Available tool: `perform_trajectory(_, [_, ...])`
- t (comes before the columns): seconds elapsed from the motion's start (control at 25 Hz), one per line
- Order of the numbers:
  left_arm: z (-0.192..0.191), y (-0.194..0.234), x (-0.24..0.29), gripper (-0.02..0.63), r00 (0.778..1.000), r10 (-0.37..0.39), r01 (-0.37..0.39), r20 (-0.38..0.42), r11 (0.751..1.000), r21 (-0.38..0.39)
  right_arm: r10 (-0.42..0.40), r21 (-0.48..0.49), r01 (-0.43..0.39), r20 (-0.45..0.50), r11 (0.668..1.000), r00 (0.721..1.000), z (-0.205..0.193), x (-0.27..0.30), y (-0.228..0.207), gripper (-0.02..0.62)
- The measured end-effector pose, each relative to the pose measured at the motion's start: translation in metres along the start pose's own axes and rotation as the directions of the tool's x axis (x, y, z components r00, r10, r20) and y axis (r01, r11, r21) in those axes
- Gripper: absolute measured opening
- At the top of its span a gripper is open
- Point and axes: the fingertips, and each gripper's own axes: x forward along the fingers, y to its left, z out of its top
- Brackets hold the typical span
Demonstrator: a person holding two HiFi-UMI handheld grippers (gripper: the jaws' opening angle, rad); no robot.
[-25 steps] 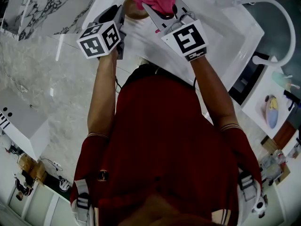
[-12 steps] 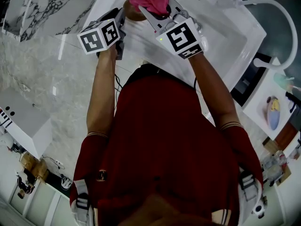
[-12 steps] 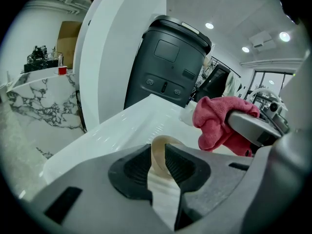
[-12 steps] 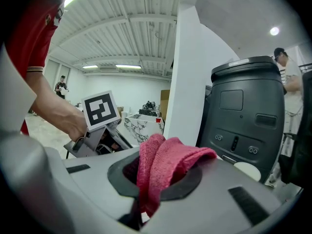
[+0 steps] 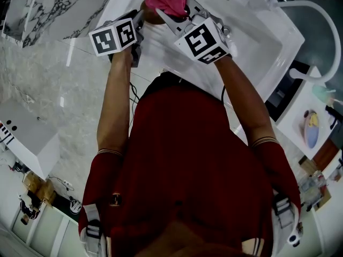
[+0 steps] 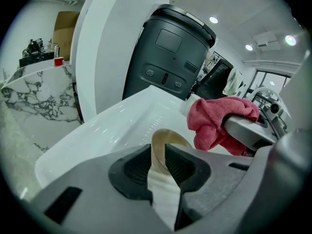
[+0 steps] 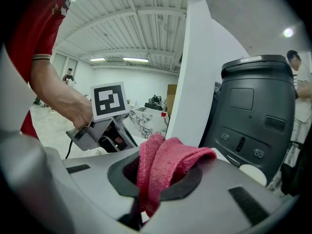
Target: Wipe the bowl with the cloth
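Over a white basin [image 5: 257,42], bowl and cloth meet.
The left gripper [image 6: 157,165] pinches the tan bowl [image 6: 170,136] by its rim. The right gripper [image 7: 155,178] is clamped on the pink cloth [image 7: 171,156], bunched at the bowl's mouth. Wiping appears to be the step in hand. The next move likely calls for pressing the cloth inside and sweeping round while the left steadies.

Cloth [image 5: 170,1] right of bowl [image 5: 149,16], both over sink [image 5: 257,42]

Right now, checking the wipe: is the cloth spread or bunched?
Bunched. The cloth is crumpled into folds, clamped in the right gripper.
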Motion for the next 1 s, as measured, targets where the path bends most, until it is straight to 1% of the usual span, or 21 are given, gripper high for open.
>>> perform_trajectory(0.44, [-0.006,0.004,0.011,0.087,0.999,-0.011,0.009,-0.047,0.999,-0.043,0.056,-0.074,-0.063,-0.086,0.995,0.995,-0.018,0.015,0.007,0.029])
perform_trajectory(0.84, [-0.009,0.003,0.018,0.086,0.995,-0.035,0.029,-0.091,0.998,-0.061,0.095,-0.134,-0.118,-0.164,0.984,0.982,-0.032,0.029,0.014,0.029])
perform_trajectory(1.0, [-0.009,0.002,0.02,0.077,0.995,-0.042,0.035,-0.093,0.997,-0.073,0.109,-0.159,-0.14,-0.191,0.977,0.976,-0.036,0.033,0.016,0.029])
